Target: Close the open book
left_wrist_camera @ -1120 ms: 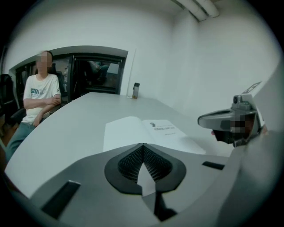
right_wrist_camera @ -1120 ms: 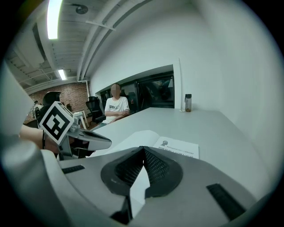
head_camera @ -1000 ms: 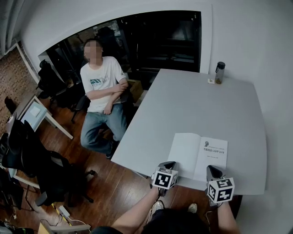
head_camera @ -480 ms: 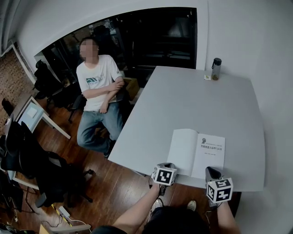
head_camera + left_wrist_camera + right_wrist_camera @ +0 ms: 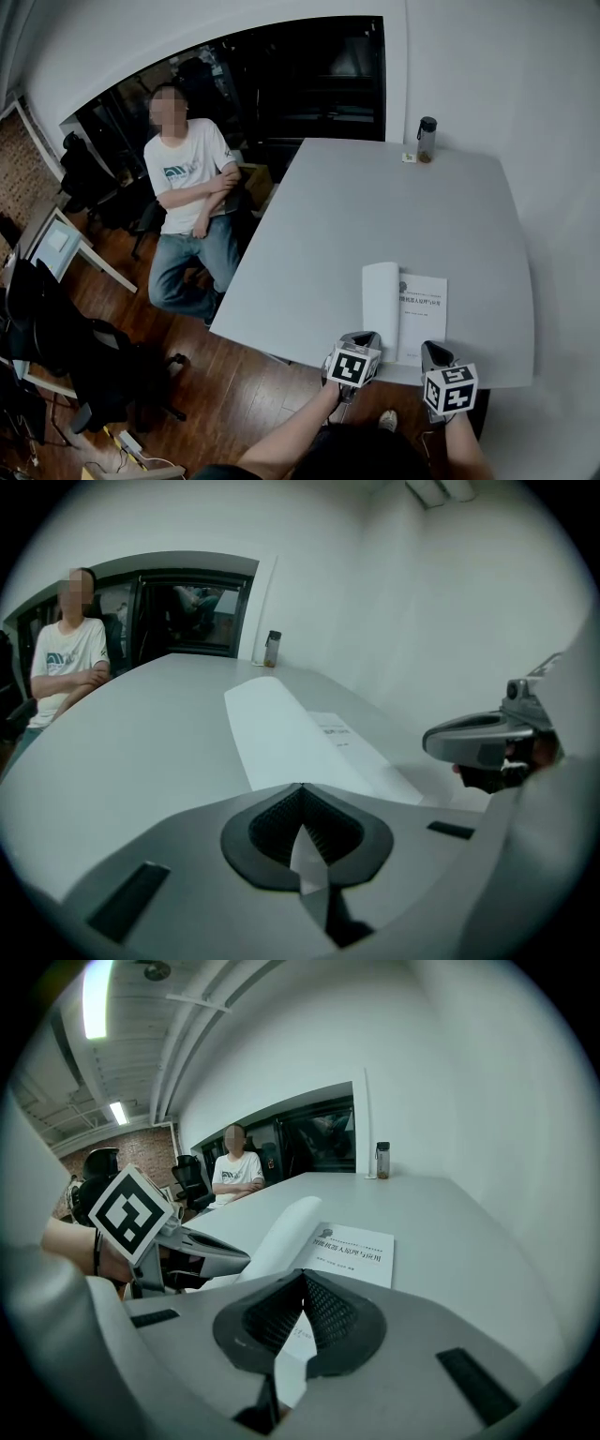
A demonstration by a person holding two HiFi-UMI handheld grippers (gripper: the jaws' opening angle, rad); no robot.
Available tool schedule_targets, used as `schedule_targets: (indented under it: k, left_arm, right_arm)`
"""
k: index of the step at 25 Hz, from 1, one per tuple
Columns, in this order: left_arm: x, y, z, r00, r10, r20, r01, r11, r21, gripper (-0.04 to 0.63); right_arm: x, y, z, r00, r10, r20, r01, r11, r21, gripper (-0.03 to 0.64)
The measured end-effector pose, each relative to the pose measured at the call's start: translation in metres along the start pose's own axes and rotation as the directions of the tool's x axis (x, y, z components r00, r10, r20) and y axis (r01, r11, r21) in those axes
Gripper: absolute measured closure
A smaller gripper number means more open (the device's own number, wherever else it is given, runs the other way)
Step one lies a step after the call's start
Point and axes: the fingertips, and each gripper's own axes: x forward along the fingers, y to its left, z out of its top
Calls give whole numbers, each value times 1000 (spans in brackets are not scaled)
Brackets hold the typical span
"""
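Print [image 5: 424, 290] in book [image 5: 422, 319] too small to read, small item [image 5: 410, 157] beside bottle [image 5: 427, 139] unidentifiable

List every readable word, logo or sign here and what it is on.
"智能机器人原理与应用", as far as I can tell: heading on the right-hand page of the book; the smaller print there is unreadable.
Logo on the shirt of the seated person: too blurred to read.
Cubes on the left gripper and right gripper: square markers, no words.
On the bottle: no legible label.
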Motion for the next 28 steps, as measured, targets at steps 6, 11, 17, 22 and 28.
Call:
schedule_targets:
  k: [6, 11, 17, 22, 28]
  left_arm:
    - [5, -42, 31, 994, -95, 58, 91, 994, 61, 591]
    - [0, -77, 64, 976, -174, 129, 158, 980, 124, 591]
    - [-16, -118, 96, 944, -270, 189, 232, 952, 198, 591]
    - [-30, -119, 108, 937, -275, 216, 227, 949, 220, 591]
    - [-35, -99, 100, 954, -212, 213, 170, 965, 201, 591]
  right_arm:
    - [-9, -14, 3, 999, -25, 26, 24, 1000, 17, 612]
    - [-22, -35, 10, 996, -66, 58, 64, 997, 37, 612]
    - [-37, -46, 33, 988, -98, 121, 92, 994, 50, 612]
    - [-44, -48, 47, 981, -104, 162, 97, 994, 50, 612]
    - [-40, -41, 53, 980, -54, 190, 47, 998, 44, 613]
